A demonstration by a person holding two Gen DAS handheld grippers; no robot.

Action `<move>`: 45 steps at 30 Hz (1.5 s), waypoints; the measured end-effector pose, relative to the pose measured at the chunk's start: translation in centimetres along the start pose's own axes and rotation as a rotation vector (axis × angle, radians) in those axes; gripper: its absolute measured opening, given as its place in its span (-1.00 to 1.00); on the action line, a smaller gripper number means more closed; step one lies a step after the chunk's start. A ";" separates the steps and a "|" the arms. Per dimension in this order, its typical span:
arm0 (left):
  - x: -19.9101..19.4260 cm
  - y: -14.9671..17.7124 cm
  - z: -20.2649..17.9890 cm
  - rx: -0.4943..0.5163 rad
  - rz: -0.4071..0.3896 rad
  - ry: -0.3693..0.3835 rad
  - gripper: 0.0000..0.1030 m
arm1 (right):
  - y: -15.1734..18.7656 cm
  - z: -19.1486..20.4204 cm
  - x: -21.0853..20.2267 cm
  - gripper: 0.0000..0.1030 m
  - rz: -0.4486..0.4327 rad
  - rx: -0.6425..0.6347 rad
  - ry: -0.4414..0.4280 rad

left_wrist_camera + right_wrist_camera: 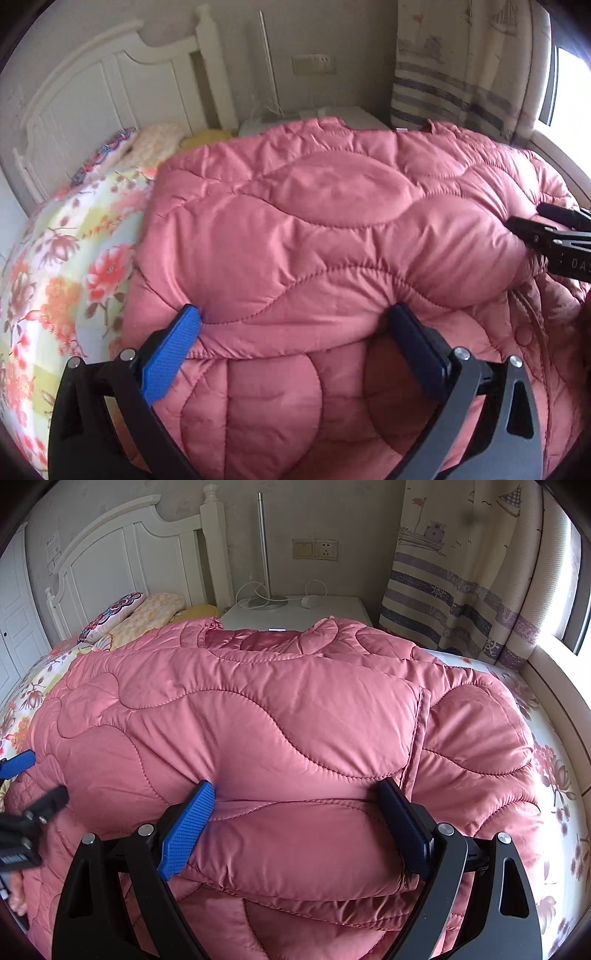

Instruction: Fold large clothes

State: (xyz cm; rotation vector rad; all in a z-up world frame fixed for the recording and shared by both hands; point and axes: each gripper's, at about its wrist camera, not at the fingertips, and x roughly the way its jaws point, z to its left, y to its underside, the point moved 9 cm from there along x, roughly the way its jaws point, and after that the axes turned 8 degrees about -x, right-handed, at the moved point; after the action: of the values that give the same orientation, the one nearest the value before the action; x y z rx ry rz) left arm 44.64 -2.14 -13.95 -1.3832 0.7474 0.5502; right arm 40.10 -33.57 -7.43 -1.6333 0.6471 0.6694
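A large pink quilted coat (314,221) lies on the bed, its lower part folded over the rest; it fills the right wrist view too (295,720). My left gripper (295,317) is wide open, its blue pads (168,360) pressed against the folded edge with a fat fold of coat between them. My right gripper (297,794) is also wide open, its blue pads (188,830) straddling the folded edge further right. The right gripper shows at the right edge of the left wrist view (554,236); the left gripper shows at the left edge of the right wrist view (26,801).
The bed has a floral sheet (62,266) and pillows (122,616) by a white headboard (122,554). A white nightstand (332,609) with a lamp pole and cables stands behind. A striped curtain (461,572) and window sill are at the right.
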 end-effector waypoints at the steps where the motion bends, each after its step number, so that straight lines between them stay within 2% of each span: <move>1: -0.1 -0.1 0.1 -0.008 -0.004 -0.002 0.96 | 0.0 0.0 0.0 0.67 0.002 0.001 0.001; 5: -0.7 0.1 -0.3 0.046 -0.010 -0.047 0.96 | 0.0 -0.2 0.2 0.68 0.007 0.004 -0.001; 8: -3.6 1.2 0.0 0.072 -0.029 -0.062 0.96 | 0.1 -0.1 -0.2 0.67 0.019 0.003 -0.023; 10: -6.7 2.4 0.8 0.069 -0.069 -0.057 0.96 | 0.4 0.1 -2.1 0.67 0.067 -0.014 -0.040; 11: -8.5 3.3 1.4 0.064 -0.093 -0.055 0.96 | 0.4 0.4 -3.9 0.67 0.055 -0.018 -0.063; 13: -10.7 5.3 2.6 0.053 -0.109 -0.069 0.96 | 1.0 1.5 -8.8 0.67 -0.023 -0.058 -0.106; 16: -12.3 9.5 4.7 0.012 -0.069 -0.088 0.96 | 4.8 3.2 -14.5 0.67 -0.076 -0.132 -0.132; 18: -12.2 12.2 5.4 0.016 -0.022 -0.110 0.96 | 8.3 3.9 -16.4 0.67 -0.073 -0.193 -0.075; 20: -11.5 14.2 5.8 0.030 0.015 -0.125 0.96 | 11.7 4.1 -16.6 0.67 -0.026 -0.230 -0.036; 23: -11.7 14.5 6.4 0.000 0.019 -0.108 0.96 | 17.2 4.1 -14.2 0.67 0.094 -0.233 -0.016; 25: -11.9 14.5 6.5 0.000 0.027 -0.123 0.96 | 18.2 3.2 -14.4 0.67 0.061 -0.138 -0.043; 27: -13.8 14.8 6.1 0.016 0.005 -0.142 0.96 | 18.6 2.8 -15.4 0.67 0.078 -0.116 -0.026; 29: -16.6 15.8 4.6 0.035 -0.038 -0.082 0.96 | 18.7 3.0 -17.4 0.67 0.046 -0.152 0.033; 31: -18.5 17.3 3.0 0.071 -0.058 -0.048 0.96 | 19.4 4.0 -19.0 0.67 0.011 -0.181 0.005; 33: -19.0 19.5 1.8 0.124 -0.046 -0.057 0.96 | 21.1 5.6 -19.6 0.67 0.011 -0.205 -0.058; 35: -17.9 21.5 1.2 0.163 -0.020 -0.081 0.96 | 23.5 6.4 -18.9 0.67 0.043 -0.231 -0.060; 36: -18.1 21.5 1.4 0.147 -0.062 -0.076 0.96 | 23.8 6.4 -19.3 0.68 -0.013 -0.212 -0.062; 37: -18.1 21.8 1.7 0.131 -0.064 -0.075 0.96 | 24.2 6.1 -19.4 0.68 -0.032 -0.183 -0.074; 39: -18.3 21.7 2.1 0.109 -0.036 -0.062 0.96 | 24.1 5.7 -19.8 0.67 -0.005 -0.158 -0.083; 41: -19.6 20.9 2.1 0.082 -0.066 -0.059 0.96 | 23.7 5.8 -20.5 0.67 0.026 -0.170 -0.055; 43: -20.9 20.4 1.1 0.068 -0.106 0.008 0.96 | 22.6 6.8 -22.0 0.67 -0.027 -0.194 -0.053; 45: -21.4 20.6 -1.1 0.109 -0.118 0.045 0.96 | 21.9 8.6 -22.6 0.67 -0.083 -0.201 -0.104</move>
State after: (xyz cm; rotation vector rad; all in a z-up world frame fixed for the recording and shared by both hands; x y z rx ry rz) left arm 15.15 1.00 -11.65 -1.3322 0.7166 0.3813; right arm 8.11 -27.19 -6.68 -1.7869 0.4447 0.7729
